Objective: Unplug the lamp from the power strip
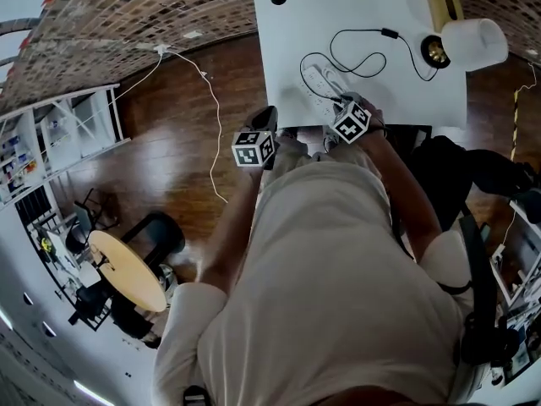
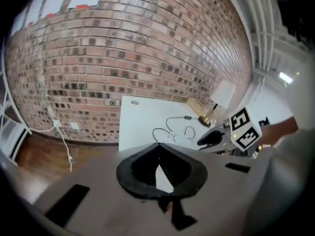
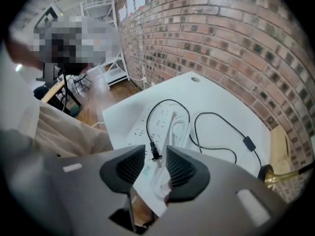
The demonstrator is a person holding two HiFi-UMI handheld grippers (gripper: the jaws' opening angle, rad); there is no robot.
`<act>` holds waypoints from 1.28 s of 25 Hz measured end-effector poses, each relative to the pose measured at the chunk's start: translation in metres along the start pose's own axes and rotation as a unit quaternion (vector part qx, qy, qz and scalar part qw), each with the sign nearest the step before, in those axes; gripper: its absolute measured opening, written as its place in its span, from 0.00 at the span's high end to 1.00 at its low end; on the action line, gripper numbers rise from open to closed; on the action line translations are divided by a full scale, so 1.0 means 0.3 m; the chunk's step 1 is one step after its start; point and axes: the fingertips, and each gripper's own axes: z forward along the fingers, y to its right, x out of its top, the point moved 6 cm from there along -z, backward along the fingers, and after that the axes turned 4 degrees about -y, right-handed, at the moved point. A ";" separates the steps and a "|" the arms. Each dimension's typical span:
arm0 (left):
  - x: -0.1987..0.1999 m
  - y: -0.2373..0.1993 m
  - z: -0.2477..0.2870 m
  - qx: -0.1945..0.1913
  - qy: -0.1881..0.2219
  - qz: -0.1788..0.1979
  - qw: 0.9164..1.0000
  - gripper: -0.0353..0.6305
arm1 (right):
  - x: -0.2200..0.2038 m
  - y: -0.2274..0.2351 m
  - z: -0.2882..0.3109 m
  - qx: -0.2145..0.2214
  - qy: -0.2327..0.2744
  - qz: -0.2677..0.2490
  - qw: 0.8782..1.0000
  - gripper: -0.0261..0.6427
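Lamp plug [image 3: 155, 154] is out of the power strip [image 3: 158, 124], right by it, between the right gripper's [image 3: 156, 163] spread fingers. Left gripper [image 2: 160, 161], farther from the strip, has its fingers pressed together.

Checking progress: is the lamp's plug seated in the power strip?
No: the bare-pronged plug sits free between open jaws of the right tool.

Office-like room, brick wall [image 2: 147, 48], white shelving [image 1: 76, 134]
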 end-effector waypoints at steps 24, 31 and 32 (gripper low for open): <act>-0.024 -0.064 -0.317 -0.123 0.100 0.018 0.987 0.86 | 0.016 -0.075 -0.548 -0.164 0.297 0.259 0.905 0.73; -0.133 -0.150 -0.525 -0.130 0.119 0.025 0.984 0.86 | 0.080 -0.334 -0.575 -0.155 0.309 0.250 0.904 0.74; -0.157 -0.159 -0.555 -0.134 0.122 0.026 0.983 0.86 | 0.075 -0.374 -0.576 -0.155 0.310 0.253 0.903 0.74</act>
